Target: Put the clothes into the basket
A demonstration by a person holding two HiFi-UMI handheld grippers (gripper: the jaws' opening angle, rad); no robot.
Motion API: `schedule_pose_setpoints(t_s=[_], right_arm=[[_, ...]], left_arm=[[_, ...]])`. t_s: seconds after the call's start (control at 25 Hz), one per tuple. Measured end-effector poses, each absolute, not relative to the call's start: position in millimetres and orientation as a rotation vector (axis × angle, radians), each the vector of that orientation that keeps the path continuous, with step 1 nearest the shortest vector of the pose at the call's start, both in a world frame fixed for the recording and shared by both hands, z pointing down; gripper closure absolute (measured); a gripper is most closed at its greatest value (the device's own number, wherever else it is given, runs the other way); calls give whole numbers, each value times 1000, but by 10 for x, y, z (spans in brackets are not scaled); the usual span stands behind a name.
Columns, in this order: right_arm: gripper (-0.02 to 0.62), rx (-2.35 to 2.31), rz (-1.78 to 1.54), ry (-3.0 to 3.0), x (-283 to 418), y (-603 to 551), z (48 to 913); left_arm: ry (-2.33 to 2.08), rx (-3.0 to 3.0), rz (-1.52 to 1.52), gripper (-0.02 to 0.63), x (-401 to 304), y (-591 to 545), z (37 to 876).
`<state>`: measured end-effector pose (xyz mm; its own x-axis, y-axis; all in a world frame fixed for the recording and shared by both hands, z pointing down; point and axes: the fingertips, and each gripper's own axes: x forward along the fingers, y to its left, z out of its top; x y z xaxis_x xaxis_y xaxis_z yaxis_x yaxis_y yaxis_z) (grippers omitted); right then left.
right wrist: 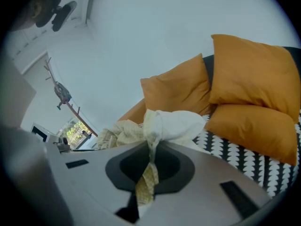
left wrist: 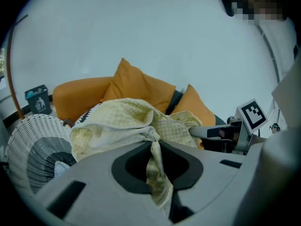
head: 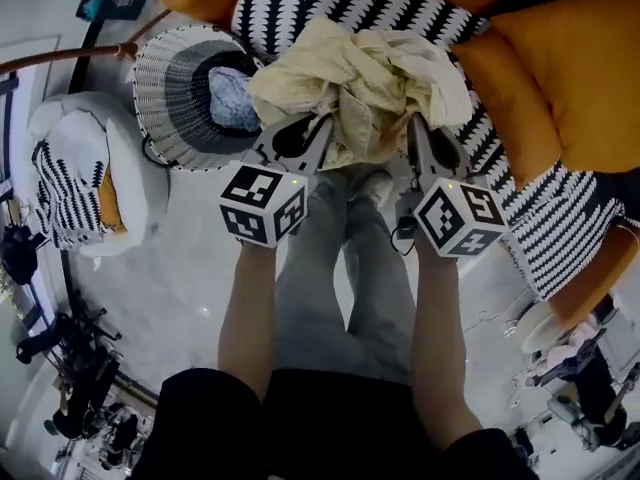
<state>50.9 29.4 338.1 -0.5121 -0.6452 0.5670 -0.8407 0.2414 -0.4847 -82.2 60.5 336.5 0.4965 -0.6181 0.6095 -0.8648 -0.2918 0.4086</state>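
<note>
The pale yellow checked garment [head: 360, 78] hangs bunched in the air in front of the person, and appears clear of the sofa [head: 330, 8] with its black-and-white cover and orange cushions [head: 540, 78]. Its long axis runs from side to side, stretched between the two grippers. The left gripper [head: 305, 138] has its fingers closed tight on a twisted fold at the garment's left end, the cloth pinched in the narrow gap and trailing back through it. The right gripper [head: 425, 143] is closed in the same way on a fold at the right end. The white woven basket [head: 185, 98] stands on the floor [head: 200, 288] to the left of the garment and below it, just beside the sofa's end, with its mouth upward and a grey-blue cloth [head: 232, 98] already lying inside. The basket therefore lies on the side of the left gripper, which is the nearer of the two. The coming move is judged to be a sideways carry to the left and downward, the left end leading over the rim and the right end following before either grip is let go.
</note>
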Motion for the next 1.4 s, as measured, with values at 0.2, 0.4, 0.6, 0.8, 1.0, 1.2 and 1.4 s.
schedule_pose_setpoints(t_s=[0.2,0.4,0.6,0.8,1.0,1.2,1.4], right_arm=[[571,1169,1077,-2348,-537,204,3340],[571,919,1024,-2404,-1575,179,3367],[571,721,985,-2418,-2553,313,3537],[571,581,955,-2383,-3226,480,3787],[571,491,939,-2356,-3666,562,4054],[569,454,937,-2325,-3993,600,4221],[550,525,914,-2203,-3925,589,4559]], left_arm=[[-1402,1899,350,568,-1827,749,3277],[-1582,1746,301,566,-2749,932,3277],[-1687,1591,254,566,-3581,1230,3459],[-1727,1467,238,566,-4098,1484,3710],[-1741,1390,230,566,-4415,1575,4003],[-1727,1344,227,566,-4632,1556,4189],[-1630,1321,276,522,-4553,1508,4483]])
